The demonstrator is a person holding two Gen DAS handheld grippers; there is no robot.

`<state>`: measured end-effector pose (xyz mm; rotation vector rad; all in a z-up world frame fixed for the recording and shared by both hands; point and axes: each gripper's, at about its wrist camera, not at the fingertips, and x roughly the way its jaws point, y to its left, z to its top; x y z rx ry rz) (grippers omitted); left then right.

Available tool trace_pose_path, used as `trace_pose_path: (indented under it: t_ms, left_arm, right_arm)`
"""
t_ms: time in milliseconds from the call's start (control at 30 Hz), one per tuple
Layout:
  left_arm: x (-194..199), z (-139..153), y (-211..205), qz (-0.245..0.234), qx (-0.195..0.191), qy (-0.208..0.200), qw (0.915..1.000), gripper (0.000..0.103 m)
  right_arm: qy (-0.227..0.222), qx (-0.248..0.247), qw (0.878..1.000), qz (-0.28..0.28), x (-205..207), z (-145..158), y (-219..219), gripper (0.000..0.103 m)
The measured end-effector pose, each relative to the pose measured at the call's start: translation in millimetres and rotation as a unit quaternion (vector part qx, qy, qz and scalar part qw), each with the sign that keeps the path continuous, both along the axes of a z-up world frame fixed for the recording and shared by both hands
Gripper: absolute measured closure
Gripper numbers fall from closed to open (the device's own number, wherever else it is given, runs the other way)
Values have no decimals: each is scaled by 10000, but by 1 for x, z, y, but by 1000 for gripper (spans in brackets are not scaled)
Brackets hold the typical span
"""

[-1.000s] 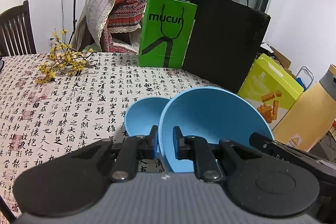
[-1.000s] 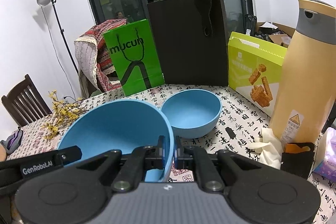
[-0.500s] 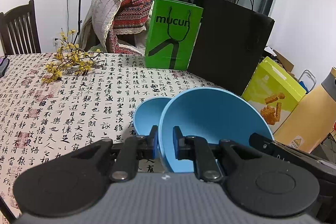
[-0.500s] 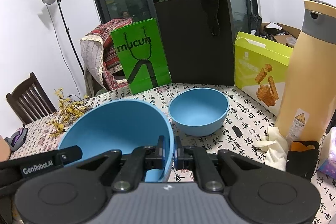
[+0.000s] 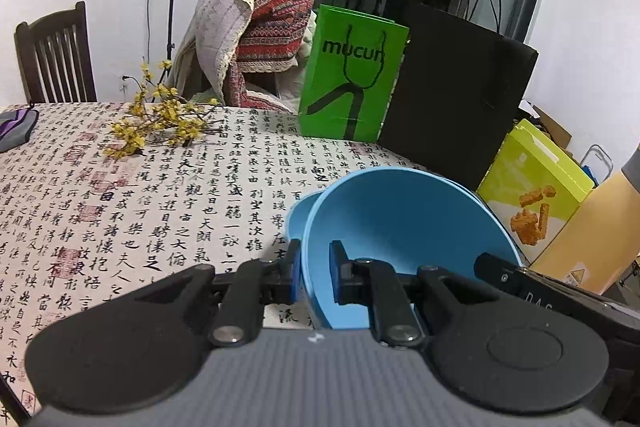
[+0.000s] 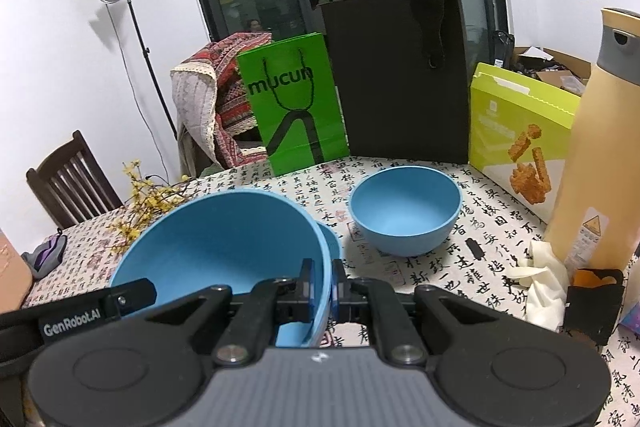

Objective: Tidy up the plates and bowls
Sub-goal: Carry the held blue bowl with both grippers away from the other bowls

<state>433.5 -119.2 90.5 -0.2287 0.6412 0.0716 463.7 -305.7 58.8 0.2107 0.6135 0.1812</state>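
Note:
I hold a large blue bowl (image 5: 400, 227) tilted above the table, one gripper on each side. My left gripper (image 5: 314, 267) is shut on its left rim, one pad inside and one outside. My right gripper (image 6: 322, 283) is shut on the right rim of the same large bowl (image 6: 224, 251). A smaller blue bowl (image 6: 404, 211) stands upright on the tablecloth, ahead and to the right of the held bowl and apart from it. In the left wrist view only a sliver of this small bowl (image 5: 300, 215) shows behind the big bowl's rim.
A green paper bag (image 6: 296, 115), a black bag (image 6: 400, 79) and a yellow-green snack box (image 6: 520, 139) line the table's far side. A tall tan bottle (image 6: 600, 147) and crumpled tissue (image 6: 540, 279) are at the right. Yellow flower sprigs (image 5: 160, 123) lie at the far left.
Both grippers and the big bowl have shifted left over the table. The background slides right in both views, and the small bowl is now more hidden in the left wrist view.

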Motion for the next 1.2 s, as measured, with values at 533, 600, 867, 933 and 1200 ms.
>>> trace_pose_path:
  t_ms: [533, 600, 867, 933, 1200]
  left_arm:
    - [-20, 5, 34, 362, -21, -65, 9993, 88]
    - [-23, 5, 41, 428, -29, -63, 9991, 88]
    - [-37, 6, 66, 670, -58, -100, 9977, 88]
    - [-40, 7, 72, 728, -63, -101, 9973, 88]
    - [-50, 5, 89, 919, -78, -101, 9957, 88]
  right_arm:
    - [-73, 5, 9993, 369, -10, 7, 38, 96]
    - [-75, 9, 9990, 429, -10, 7, 44, 96]
    - [-104, 2, 9977, 664, -15, 9, 70, 96]
    - [-109, -9, 9973, 725, -17, 9, 76, 96]
    - [-104, -1, 9958, 909, -19, 8, 94, 96]
